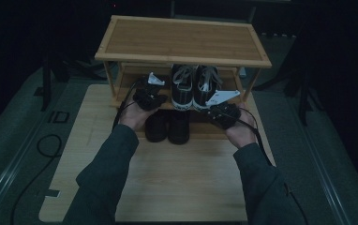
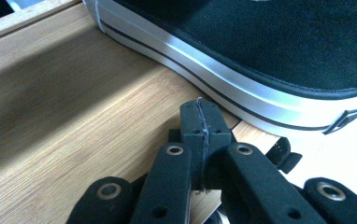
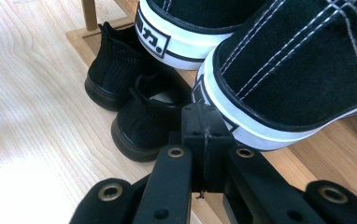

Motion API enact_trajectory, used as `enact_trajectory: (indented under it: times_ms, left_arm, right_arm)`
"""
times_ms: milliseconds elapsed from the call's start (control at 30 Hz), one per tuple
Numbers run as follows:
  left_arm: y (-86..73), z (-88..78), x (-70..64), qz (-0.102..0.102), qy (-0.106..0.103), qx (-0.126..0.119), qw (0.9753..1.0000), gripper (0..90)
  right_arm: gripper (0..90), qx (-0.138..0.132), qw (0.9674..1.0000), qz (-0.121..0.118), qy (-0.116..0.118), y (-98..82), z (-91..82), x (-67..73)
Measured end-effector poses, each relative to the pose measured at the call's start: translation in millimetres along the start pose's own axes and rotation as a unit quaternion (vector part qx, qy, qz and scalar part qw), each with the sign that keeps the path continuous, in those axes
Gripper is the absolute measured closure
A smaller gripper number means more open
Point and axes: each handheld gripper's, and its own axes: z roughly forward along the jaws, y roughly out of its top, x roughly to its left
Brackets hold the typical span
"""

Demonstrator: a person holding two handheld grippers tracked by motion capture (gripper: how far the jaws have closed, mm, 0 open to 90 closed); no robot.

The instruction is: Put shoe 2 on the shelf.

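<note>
From the high view, the left gripper (image 1: 150, 96) and right gripper (image 1: 224, 111) flank the pair of black-and-white sneakers (image 1: 193, 86) on the rack's middle shelf (image 1: 130, 77); a careless shove could probably tip them onto the black shoes (image 1: 167, 125) below. Left gripper view: jaws pressed together, holding nothing, tip just beside the left sneaker's white sole (image 2: 242, 88), though contact is hard to judge. Right gripper view: jaws likewise closed and empty, tip right at the right sneaker's heel (image 3: 242, 119).

Dim recording room, bamboo shoe rack (image 1: 182, 42) on table (image 1: 167, 183), floor cables (image 1: 46, 145)
</note>
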Motion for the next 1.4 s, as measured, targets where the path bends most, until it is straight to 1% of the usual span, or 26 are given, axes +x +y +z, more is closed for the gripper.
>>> enact_trajectory:
  times_ms: [133,200,233,300,367,500,633,733,867,1033,1400]
  left_arm:
    - [-0.6,-0.1,-0.3,-0.003,0.0,-0.002,1.0,90.0]
    - [-0.6,-0.2,-0.5,-0.003,0.001,-0.002,1.0,90.0]
    - [-0.6,-0.2,-0.4,-0.003,0.001,-0.002,1.0,90.0]
    - [-0.7,-0.1,-0.1,-0.005,0.001,-0.003,1.0,90.0]
    - [-0.6,-0.4,-0.7,-0.004,0.002,-0.003,1.0,90.0]
    - [0.1,-0.4,-2.3,0.001,0.008,-0.001,1.0,90.0]
    - [0.0,-0.4,-1.4,-0.003,0.006,-0.003,1.0,90.0]
    - [0.1,-0.5,-1.7,-0.002,0.008,-0.003,1.0,90.0]
    - [0.2,-0.7,-2.1,0.0,0.016,0.0,0.9999,90.0]
    - [-0.4,-3.0,-0.4,0.0,0.02,0.001,0.9998,90.0]
    - [-2.8,-11.9,4.2,-0.008,0.017,-0.006,0.9998,87.9]
  right_arm:
    - [90.0,0.004,1.0,0.0,0.001,-1.3,0.7,1.1]
    - [90.0,0.001,1.0,0.0,0.0,-2.0,0.6,1.5]
    - [89.8,-0.007,0.9999,0.008,0.004,-4.4,-0.6,0.7]
    - [89.6,-0.008,0.9999,0.01,0.005,-6.1,-1.4,0.1]
    - [88.9,-0.011,0.9998,0.016,0.009,-11.5,-3.4,-0.3]
    - [88.6,-0.012,0.9997,0.016,0.012,-17.6,-6.8,-0.5]
    - [88.6,-0.012,0.9997,0.017,0.013,-22.2,-9.9,-1.0]
    - [88.4,-0.008,0.9997,0.018,0.013,-25.4,-10.5,-1.2]
    - [88.4,-0.004,0.9997,0.019,0.015,-29.0,-9.5,-1.5]
    - [88.4,0.0,0.9996,0.021,0.019,-33.1,-6.8,-0.1]
    - [88.4,0.013,0.999,0.028,0.032,-47.2,4.5,5.2]
